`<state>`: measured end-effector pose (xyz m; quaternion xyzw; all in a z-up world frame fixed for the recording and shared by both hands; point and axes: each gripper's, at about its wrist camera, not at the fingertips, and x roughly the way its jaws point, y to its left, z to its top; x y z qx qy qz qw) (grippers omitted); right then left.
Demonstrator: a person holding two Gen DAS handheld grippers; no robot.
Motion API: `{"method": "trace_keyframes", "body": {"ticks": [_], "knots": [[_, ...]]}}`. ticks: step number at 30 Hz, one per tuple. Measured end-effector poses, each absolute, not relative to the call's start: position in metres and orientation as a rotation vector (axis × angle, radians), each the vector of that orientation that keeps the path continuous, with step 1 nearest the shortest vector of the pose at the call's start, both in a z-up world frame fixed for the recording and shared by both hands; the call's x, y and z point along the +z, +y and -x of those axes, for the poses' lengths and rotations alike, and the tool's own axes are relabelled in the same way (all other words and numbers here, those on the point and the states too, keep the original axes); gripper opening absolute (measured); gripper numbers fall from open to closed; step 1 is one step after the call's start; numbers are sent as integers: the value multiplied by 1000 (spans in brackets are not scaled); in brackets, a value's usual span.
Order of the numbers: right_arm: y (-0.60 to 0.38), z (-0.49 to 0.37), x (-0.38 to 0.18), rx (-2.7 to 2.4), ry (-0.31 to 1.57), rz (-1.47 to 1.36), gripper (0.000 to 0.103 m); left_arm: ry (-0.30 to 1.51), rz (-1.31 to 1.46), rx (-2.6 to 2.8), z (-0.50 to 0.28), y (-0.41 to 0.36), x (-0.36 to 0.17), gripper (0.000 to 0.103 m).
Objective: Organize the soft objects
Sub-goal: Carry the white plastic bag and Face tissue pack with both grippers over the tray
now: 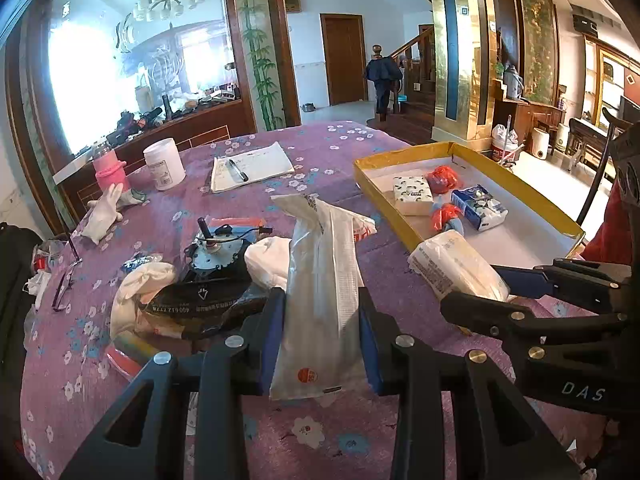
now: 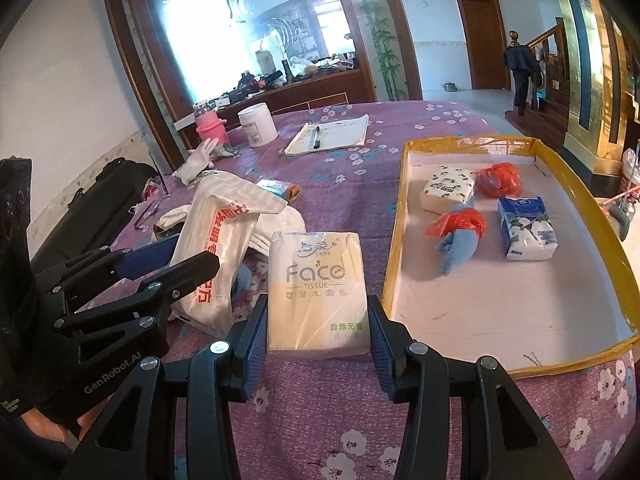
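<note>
My left gripper (image 1: pixel 322 344) is shut on a tall white plastic pack with red print (image 1: pixel 324 280), held upright above the purple flowered tablecloth. In the right wrist view that white pack (image 2: pixel 216 248) and the left gripper (image 2: pixel 184 256) are at the left. My right gripper (image 2: pixel 318 336) is shut on a cream "Face" tissue pack (image 2: pixel 316 280), just left of the yellow-rimmed tray (image 2: pixel 480 300). From the left wrist the right gripper (image 1: pixel 472 284) holds this tissue pack (image 1: pixel 456 268) at the near corner of the tray (image 1: pixel 520 240). Inside the tray lie two small tissue packs, two red bags and a blue glove.
Left of my left gripper lie a black motor part (image 1: pixel 216 256) on white cloths, a white glove (image 1: pixel 106 212) and glasses (image 1: pixel 66 280). Further back stand a pink bottle (image 1: pixel 110 168), a white jar (image 1: pixel 164 164) and a notebook with a pen (image 1: pixel 250 166). A person stands by the stairs (image 1: pixel 382 80).
</note>
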<state>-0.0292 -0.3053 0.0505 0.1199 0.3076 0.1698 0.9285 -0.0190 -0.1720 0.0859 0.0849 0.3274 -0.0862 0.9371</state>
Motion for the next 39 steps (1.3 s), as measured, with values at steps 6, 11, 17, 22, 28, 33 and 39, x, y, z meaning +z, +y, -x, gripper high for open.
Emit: {"method": "trace_keyframes", "body": {"ticks": [6,11,17,22,28,33,39], "knots": [[-314,30,51,335,621,-264,49,668,-180,-184,17,-178,87,34],[-324,32,52,321,607,-280,49,667,-187,-192,16,-185,88,34],[-352,35,55,268,581,-325,49,676,-162,-235,8,-195,97,34],[-376,38,54,220,568,-367,49,678,-150,-278,1,-213,102,34],[-400,36,52,163,556,-401,49,720,-98,-362,-16,-241,102,34],[-424,23,44,87,578,-435,49,801,-10,-432,-40,-266,90,34],[-455,8,30,4,623,-476,49,918,54,-473,-70,-293,61,34]]}}
